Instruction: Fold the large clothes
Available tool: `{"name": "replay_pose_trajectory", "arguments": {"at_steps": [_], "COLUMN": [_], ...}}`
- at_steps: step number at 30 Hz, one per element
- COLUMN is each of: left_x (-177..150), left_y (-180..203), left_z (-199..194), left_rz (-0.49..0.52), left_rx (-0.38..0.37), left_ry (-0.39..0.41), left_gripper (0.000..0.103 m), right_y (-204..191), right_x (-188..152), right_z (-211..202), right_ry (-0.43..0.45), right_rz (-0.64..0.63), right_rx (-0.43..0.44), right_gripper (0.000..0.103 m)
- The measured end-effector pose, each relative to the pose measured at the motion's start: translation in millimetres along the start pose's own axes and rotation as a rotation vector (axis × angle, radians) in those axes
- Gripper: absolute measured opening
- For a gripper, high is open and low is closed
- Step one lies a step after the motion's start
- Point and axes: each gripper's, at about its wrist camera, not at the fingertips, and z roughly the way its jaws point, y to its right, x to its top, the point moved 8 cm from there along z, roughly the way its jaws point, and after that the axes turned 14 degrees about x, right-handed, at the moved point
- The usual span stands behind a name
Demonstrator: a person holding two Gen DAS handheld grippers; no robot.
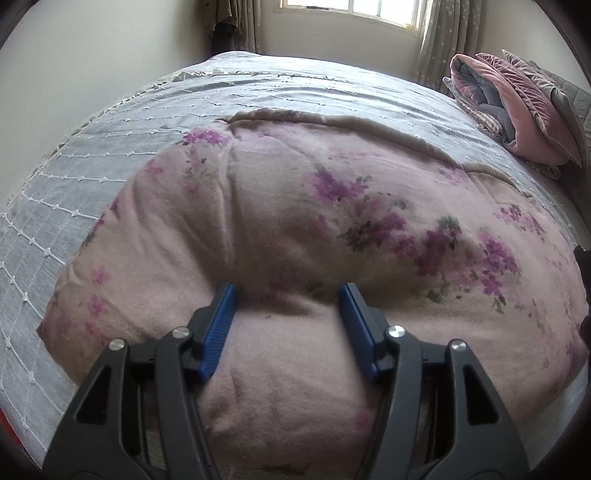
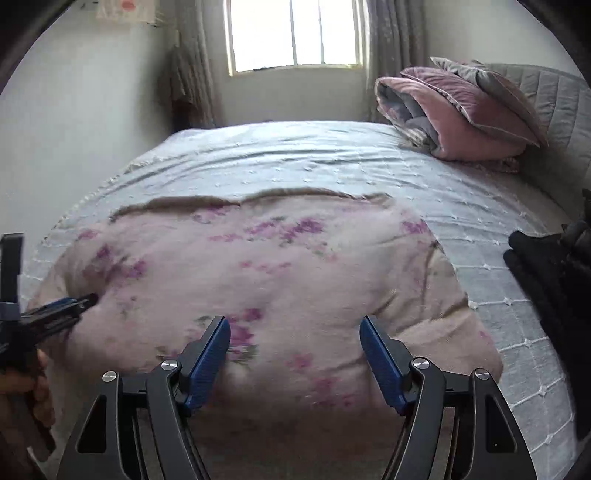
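A large pale pink garment with purple flower print [image 1: 295, 221] lies folded on the grey bedspread [image 1: 110, 147]. My left gripper [image 1: 288, 291] is open, its blue pads pressed against a raised fold of the fabric, with cloth bulging between them. My right gripper [image 2: 295, 325] is open just above the garment [image 2: 277, 266] near its front edge. In the right wrist view the left gripper [image 2: 86, 300] shows at the left, tips touching the cloth.
A folded pink and grey quilt with pillows [image 2: 454, 114] sits at the bed's head, far right. A black garment [image 2: 546, 280] lies at the right edge. A window [image 2: 295, 33] and curtains are behind the bed. The bedspread [image 2: 295, 158] stretches beyond the garment.
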Motion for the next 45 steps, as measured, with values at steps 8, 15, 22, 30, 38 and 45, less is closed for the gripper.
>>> {"name": "replay_pose_trajectory", "arguments": {"at_steps": [8,15,22,30,38,45], "left_x": [0,0,14,11,2,3], "left_y": [2,1,-36,-73,-66,-72], "left_z": [-1,-3,-17,3,9,4], "left_rz": [0.016,0.02,-0.118,-0.157,-0.1,-0.121], "left_rx": [0.022,0.021,-0.103,-0.095,-0.043,-0.097], "left_ry": [0.013,0.023,0.047,-0.02,-0.026,-0.018], "left_gripper": [0.061,0.061,0.061,0.06,0.061,0.06], "right_y": [-51,-48,-18,91,103,108], "right_x": [-29,-42,-16,-28,-46,-45], "right_z": [45,63,27,-2,11,10], "right_ry": [-0.148,-0.212,-0.079,-0.089,-0.162,-0.16], "right_rz": [-0.155,-0.161,0.012,0.275,0.259,0.259], "right_rx": [0.011,-0.01,0.123,-0.078,-0.202,-0.199], "right_gripper": [0.073,0.073,0.072,0.072,0.073,0.073]}}
